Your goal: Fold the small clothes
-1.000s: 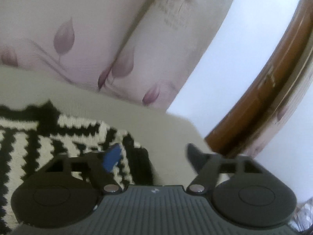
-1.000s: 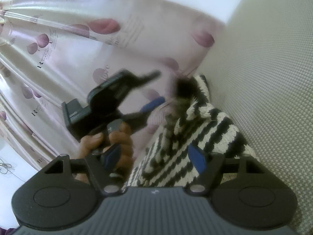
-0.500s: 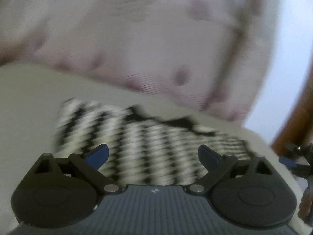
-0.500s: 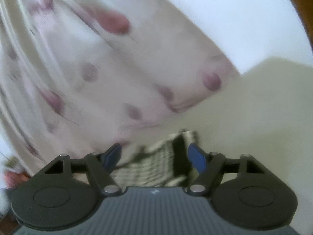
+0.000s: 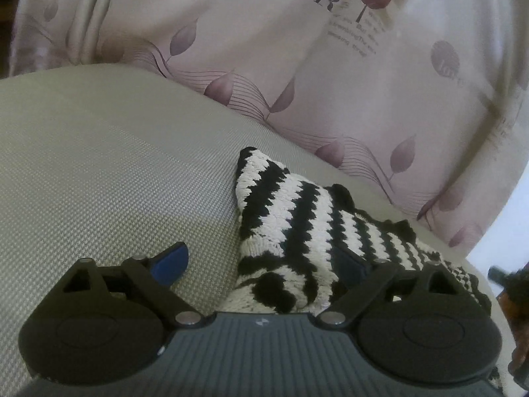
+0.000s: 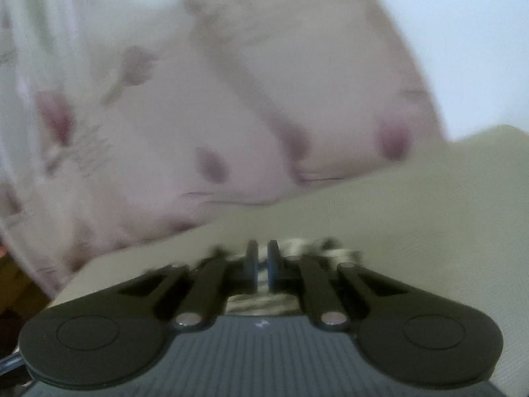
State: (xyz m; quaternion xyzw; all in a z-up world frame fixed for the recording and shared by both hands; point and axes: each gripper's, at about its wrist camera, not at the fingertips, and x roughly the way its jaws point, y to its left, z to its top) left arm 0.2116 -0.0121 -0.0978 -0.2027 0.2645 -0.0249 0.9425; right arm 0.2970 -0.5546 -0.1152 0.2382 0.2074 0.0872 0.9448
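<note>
A black-and-white zigzag knit garment (image 5: 297, 228) lies bunched on a beige woven cushion (image 5: 99, 172). My left gripper (image 5: 261, 261) is open, low over the cushion. Its left fingertip (image 5: 172, 259) is over bare cushion and its right fingertip is partly hidden under a fold of the knit. In the blurred right wrist view, my right gripper (image 6: 262, 261) has its jaws nearly together, with a bit of the knit (image 6: 307, 244) showing between and just beyond them. Most of the garment is hidden there.
A pale pink curtain (image 5: 297, 49) with purple leaf print hangs right behind the cushion and also fills the right wrist view (image 6: 165, 99). The cushion's far edge runs along it. A white wall (image 6: 463, 33) is at the upper right.
My right gripper has gone from open to nearly shut at the knit's edge. My left gripper has swung so the knit now sits between its fingers, bunched instead of flat.
</note>
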